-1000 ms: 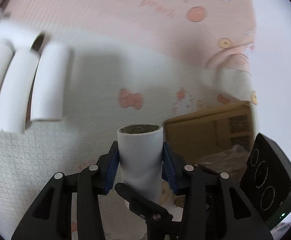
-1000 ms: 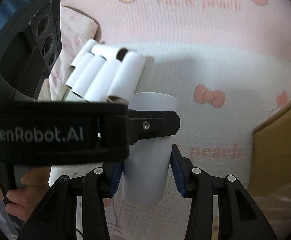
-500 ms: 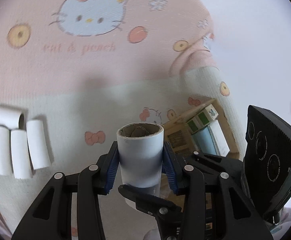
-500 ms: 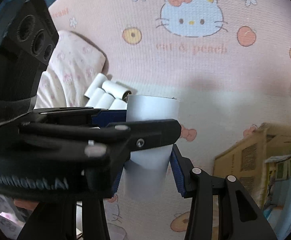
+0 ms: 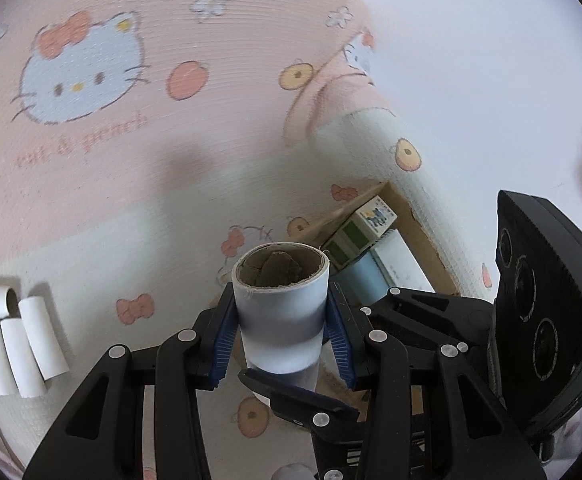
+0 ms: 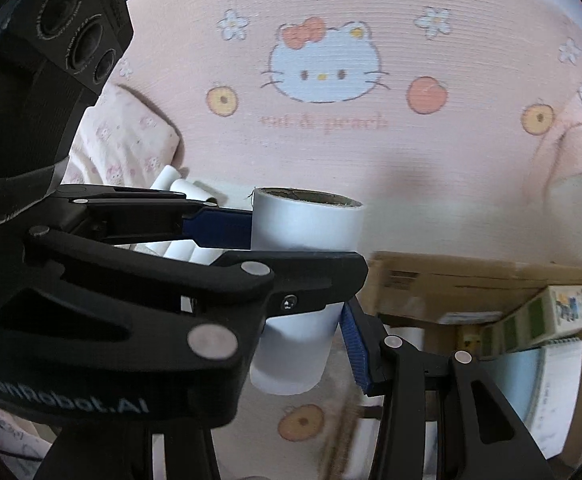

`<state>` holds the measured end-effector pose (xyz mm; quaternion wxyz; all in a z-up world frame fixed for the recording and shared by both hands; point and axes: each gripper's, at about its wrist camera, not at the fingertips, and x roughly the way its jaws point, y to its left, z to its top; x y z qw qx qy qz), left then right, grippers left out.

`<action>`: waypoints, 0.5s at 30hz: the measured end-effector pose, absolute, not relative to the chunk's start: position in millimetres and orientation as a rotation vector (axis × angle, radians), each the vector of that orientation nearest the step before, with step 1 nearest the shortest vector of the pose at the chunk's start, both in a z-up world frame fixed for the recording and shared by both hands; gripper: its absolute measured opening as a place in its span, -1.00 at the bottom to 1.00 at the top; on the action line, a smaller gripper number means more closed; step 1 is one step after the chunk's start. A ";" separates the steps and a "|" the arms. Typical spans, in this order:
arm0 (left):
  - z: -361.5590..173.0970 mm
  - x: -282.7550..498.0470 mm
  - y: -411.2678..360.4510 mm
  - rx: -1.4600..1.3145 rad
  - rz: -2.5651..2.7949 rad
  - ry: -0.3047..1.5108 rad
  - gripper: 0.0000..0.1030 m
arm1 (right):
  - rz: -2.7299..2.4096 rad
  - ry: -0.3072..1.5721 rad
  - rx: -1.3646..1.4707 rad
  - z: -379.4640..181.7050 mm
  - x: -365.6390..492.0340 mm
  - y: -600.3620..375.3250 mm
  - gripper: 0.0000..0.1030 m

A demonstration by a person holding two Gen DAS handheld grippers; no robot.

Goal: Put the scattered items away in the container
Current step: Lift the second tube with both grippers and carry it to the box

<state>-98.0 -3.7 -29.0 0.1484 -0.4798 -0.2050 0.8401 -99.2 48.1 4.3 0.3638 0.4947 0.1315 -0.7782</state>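
Our left gripper [image 5: 281, 330] and right gripper [image 6: 303, 344] both clamp one white tube [image 5: 281, 320]. Just right of the tube sits the cardboard box [image 6: 443, 284], holding a green-white carton [image 6: 539, 320] and a pale blue item [image 5: 361, 284]. Loose tubes [image 5: 15, 352] lie well left on the Hello Kitty bedspread [image 5: 211, 140].

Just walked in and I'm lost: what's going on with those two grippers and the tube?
A person is tidying white tubes off the Hello Kitty blanket. Both handheld grippers grip one white cardboard tube: the left gripper clamps it, and the right gripper closes on it too. It hangs above the blanket beside the cardboard box, which already holds cartons. More tubes lie on the blanket.
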 end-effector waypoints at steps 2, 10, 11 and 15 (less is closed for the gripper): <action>-22.1 -106.8 10.9 -1.386 2.423 -0.522 -0.11 | -1.992 0.303 1.294 6.3 -107.1 58.4 -0.18; -6.6 -137.0 66.5 -1.386 2.351 -0.362 -0.11 | -2.049 0.112 1.343 17.4 -125.8 118.3 -0.18; -6.3 -138.5 71.3 -1.380 2.345 -0.348 -0.11 | -2.062 0.116 1.336 18.2 -125.8 121.0 -0.18; -10.5 -144.5 95.0 -1.393 2.307 -0.309 -0.11 | -2.078 0.061 1.361 13.5 -132.3 142.2 -0.18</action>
